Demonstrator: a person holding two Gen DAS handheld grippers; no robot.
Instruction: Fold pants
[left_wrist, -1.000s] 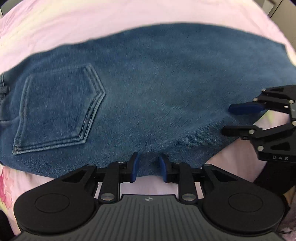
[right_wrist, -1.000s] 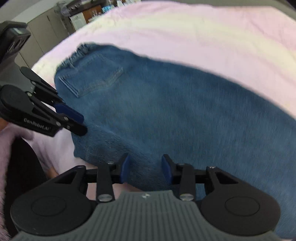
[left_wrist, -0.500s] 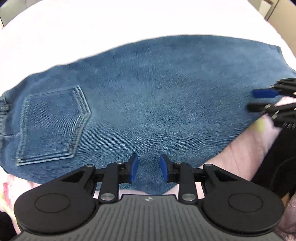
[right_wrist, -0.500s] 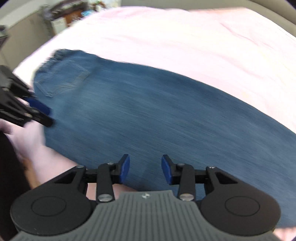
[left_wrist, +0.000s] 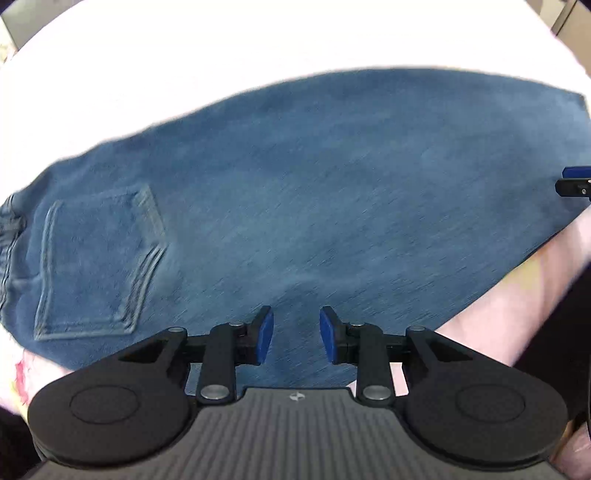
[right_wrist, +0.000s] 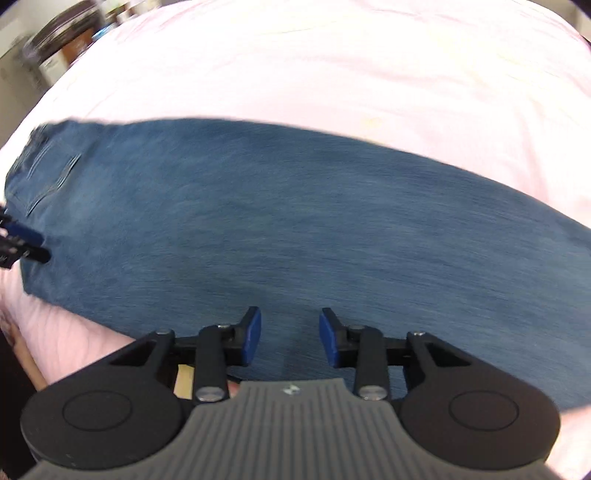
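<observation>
Shown flat, the pants (left_wrist: 314, 206) lie lengthwise across the pink bed sheet (right_wrist: 332, 66), already doubled leg on leg, back pocket (left_wrist: 99, 258) uppermost at the waist end; this layout suits a further fold along the length. Left tool (left_wrist: 296, 334): released, blue pads parted, nothing between them, poised over the near edge close to the seat; right tool (right_wrist: 290, 341): likewise released and empty, hovering over the near edge farther down the legs, presumably so that each can take a separate section of the edge. Compared with a second ago, the two tools have drawn apart along the garment: each now shows only at the margin of the other's view, where formerly it stood well inside; the pants themselves appear unmoved.
</observation>
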